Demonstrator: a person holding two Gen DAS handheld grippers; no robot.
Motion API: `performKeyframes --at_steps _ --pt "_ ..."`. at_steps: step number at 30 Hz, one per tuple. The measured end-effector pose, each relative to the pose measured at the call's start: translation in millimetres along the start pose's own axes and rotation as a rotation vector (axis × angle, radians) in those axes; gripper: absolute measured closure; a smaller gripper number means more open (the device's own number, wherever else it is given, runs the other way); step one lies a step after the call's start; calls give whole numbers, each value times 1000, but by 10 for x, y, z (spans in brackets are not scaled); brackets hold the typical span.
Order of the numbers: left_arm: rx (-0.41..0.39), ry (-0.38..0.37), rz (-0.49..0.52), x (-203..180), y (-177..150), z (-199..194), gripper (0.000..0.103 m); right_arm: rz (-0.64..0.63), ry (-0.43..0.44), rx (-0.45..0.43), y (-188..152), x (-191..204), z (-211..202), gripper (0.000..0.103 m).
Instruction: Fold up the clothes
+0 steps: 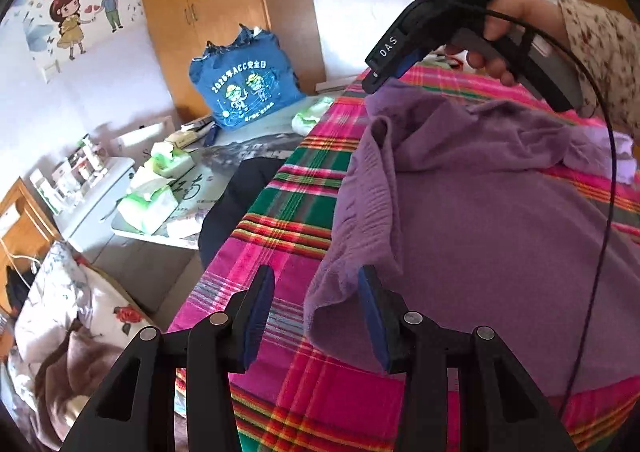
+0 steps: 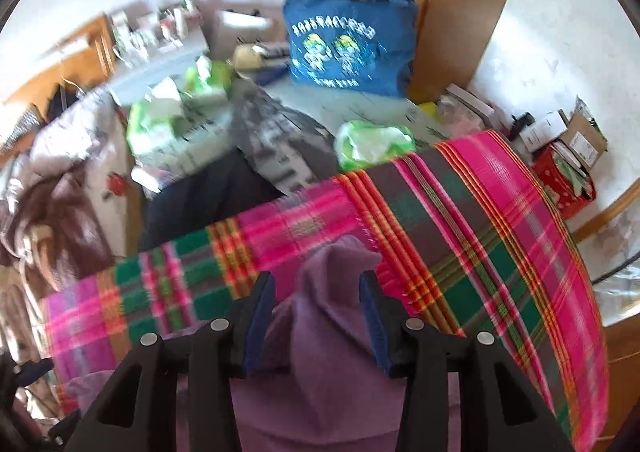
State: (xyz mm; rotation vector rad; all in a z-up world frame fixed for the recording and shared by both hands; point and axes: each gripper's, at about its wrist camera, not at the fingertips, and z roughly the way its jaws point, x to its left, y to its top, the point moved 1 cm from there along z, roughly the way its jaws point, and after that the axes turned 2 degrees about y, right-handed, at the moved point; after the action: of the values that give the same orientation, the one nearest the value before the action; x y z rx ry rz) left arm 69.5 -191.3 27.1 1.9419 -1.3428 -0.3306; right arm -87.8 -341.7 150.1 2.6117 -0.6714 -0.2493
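The plaid cloth (image 1: 304,212) covered the surface I was working on (a bed or a bench, I could not tell which), pink, green and orange, running off toward a cluttered side bench (image 1: 224,188) with a blue printed bag (image 1: 246,88) and green tissue packs (image 1: 150,206).

On the plaid lay the purple garment (image 1: 480,220), spread wide but rumpled, its upper edge bunched into ridges and one corner hanging near my left tool (image 1: 316,316). That tool stood apart: the garment's edge lay against the inner face of one finger, with bare plaid showing in the rest of the gap, so nothing was clamped.

My right tool (image 2: 316,320) pointed steeply down over a raised peak of the same purple fabric, which stood between its fingers. The jaws were apart there too, and I saw no pad pressing on cloth. The view was smeared with motion.

My worries from here: closing on that peak could catch several layers at once and drag a crease into the fold. The left tool might close on only a sliver of hem, which would slip free on the lift. The cable (image 1: 600,252) trailing from the right tool crossed the garment and could snag it.
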Motion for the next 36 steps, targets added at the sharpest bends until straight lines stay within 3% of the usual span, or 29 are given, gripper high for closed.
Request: performKeyframes --at_steps 2,7,15,19,22,25,26,28,30,32,34,36 --pt "-9 38 20 -16 28 31 58 25 19 26 10 -63 71 63" --pt "3 67 16 26 96 139 58 79 40 7 -13 -245 108 95" --pt "80 44 -138 315 98 318 58 69 98 -152 77 -330 -88 96" --pt "118 38 -259 551 87 404 81 64 109 -184 125 -374 -83 96" --pt "131 60 -319 707 67 460 86 60 95 -208 134 -446 -33 96" --pt "154 7 -363 779 51 501 86 50 100 -194 145 -506 61 95" --pt "154 -8 -374 786 47 498 85 37 104 -152 153 -531 155 95" --pt "135 -37 -369 758 61 459 72 26 64 -113 148 -553 250 93" --pt "100 -50 -336 711 92 401 69 5 64 -102 139 -558 280 92" --pt "56 -75 -288 649 127 322 65 -12 62 -104 140 -557 264 85" --pt "26 -90 -228 586 136 250 59 -35 70 -120 158 -543 210 72" --pt "12 -95 -157 535 135 197 58 -58 81 -141 178 -524 146 67"
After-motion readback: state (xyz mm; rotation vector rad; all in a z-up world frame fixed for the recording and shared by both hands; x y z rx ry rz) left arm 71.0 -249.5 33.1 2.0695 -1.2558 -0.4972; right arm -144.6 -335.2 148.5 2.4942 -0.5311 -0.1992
